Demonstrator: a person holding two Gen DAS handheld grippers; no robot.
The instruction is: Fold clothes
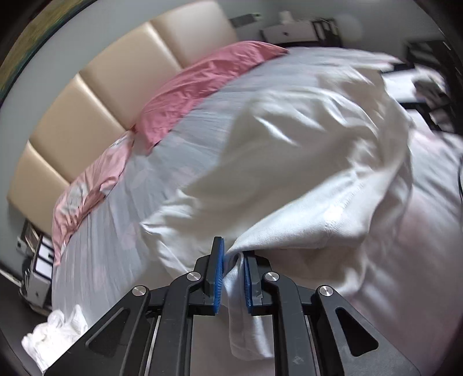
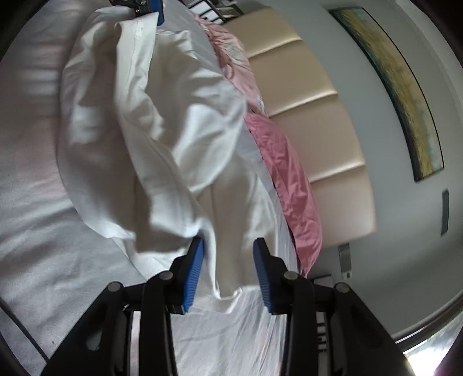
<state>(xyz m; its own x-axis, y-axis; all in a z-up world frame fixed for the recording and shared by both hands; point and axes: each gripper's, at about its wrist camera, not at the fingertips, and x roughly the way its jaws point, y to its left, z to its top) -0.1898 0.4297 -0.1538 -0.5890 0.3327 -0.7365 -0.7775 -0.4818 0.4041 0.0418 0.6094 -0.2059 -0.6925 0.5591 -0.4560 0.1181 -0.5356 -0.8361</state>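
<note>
A white garment hangs stretched over the bed, blurred by motion. My left gripper is shut on a corner of it, with cloth bunched between the blue pads. In the right wrist view the same white garment drapes down the middle. My right gripper is open, its blue pads apart on either side of the garment's lower edge, not clamping it. The left gripper shows at the top of that view, holding the far corner.
The bed has a pale sheet, pink pillows and a beige padded headboard. Another crumpled white cloth lies at the bed's edge. A framed picture hangs on the wall. Dark shelving stands beyond the bed.
</note>
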